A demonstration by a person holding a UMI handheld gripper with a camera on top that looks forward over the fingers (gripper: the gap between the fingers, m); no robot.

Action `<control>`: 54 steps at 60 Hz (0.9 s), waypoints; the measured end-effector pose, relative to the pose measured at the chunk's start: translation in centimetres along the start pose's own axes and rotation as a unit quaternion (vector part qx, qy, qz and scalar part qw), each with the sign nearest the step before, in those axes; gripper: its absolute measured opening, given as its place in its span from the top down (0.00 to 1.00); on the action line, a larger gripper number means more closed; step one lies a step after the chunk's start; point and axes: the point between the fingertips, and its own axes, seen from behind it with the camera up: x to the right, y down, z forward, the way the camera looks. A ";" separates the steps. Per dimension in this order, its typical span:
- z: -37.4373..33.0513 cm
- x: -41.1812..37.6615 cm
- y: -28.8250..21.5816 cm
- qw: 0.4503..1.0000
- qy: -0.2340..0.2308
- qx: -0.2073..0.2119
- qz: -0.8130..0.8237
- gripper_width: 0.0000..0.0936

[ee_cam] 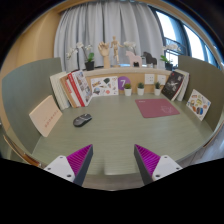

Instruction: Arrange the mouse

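Observation:
A dark computer mouse [82, 119] lies on the grey-green table top [115, 135], far beyond my fingers and off to their left. A dark red mouse mat [157, 108] lies on the table further back, to the right. My gripper [114, 160] is open and empty, its two magenta pads [78, 160] spread wide above the near part of the table. Nothing stands between the fingers.
Books and cards [68, 90] lean at the back left, a tan board [45, 116] leans at the left. A shelf [130, 75] with small plants and figures runs along the back. A picture card [198, 104] leans at the right, windows behind.

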 end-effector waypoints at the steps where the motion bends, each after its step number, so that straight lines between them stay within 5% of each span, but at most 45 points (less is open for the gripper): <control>1: 0.7 -1.0 0.5 1.000 -0.004 -0.004 0.003 0.10; 16: 9.3 -12.8 2.6 0.997 -0.064 -0.050 -0.003 0.10; 54: 26.5 -19.1 -5.0 0.997 -0.029 -0.075 -0.004 0.13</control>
